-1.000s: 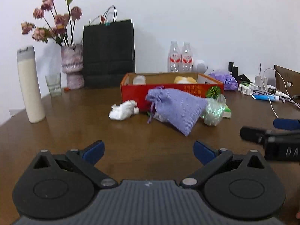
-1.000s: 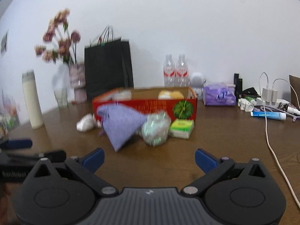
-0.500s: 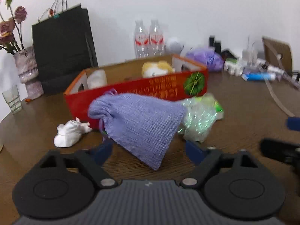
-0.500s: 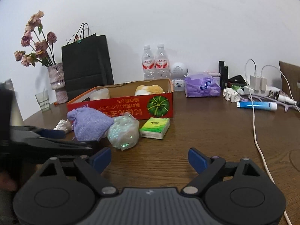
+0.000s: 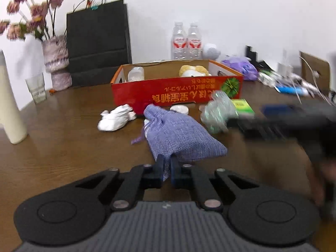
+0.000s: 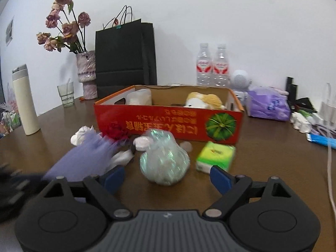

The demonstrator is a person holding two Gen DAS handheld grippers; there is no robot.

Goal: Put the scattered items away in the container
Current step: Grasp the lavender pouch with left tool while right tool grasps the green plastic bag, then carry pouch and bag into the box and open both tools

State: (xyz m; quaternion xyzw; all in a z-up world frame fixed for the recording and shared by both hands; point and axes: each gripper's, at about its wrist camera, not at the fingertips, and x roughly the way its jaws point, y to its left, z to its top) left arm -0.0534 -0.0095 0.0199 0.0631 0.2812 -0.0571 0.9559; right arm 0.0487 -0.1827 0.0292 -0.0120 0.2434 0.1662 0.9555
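My left gripper point(image 5: 167, 171) is shut on the near corner of the purple cloth pouch point(image 5: 178, 135), which lies in front of the red cardboard box point(image 5: 178, 93). My right gripper point(image 6: 166, 177) is open, its blue-padded fingers on either side of the shiny iridescent bag point(image 6: 164, 159). The pouch shows blurred at the left in the right wrist view point(image 6: 84, 159). The box point(image 6: 168, 124) holds a plush toy point(image 6: 204, 101) and a white container point(image 6: 138, 97). A green tissue pack point(image 6: 216, 156), white crumpled items point(image 5: 114, 120) and a red flower point(image 6: 115, 131) lie in front of the box.
A black paper bag point(image 6: 126, 56), flower vase point(image 6: 86, 71), glass point(image 6: 66, 94), cream bottle point(image 6: 25, 100) and two water bottles point(image 6: 212, 65) stand behind. A purple tissue packet point(image 6: 268, 104), cables and small items crowd the right. The right gripper shows blurred in the left wrist view point(image 5: 294, 124).
My left gripper has closed on the pouch's corner and pulled it back from the box. My right gripper has moved forward to straddle the shiny bag.
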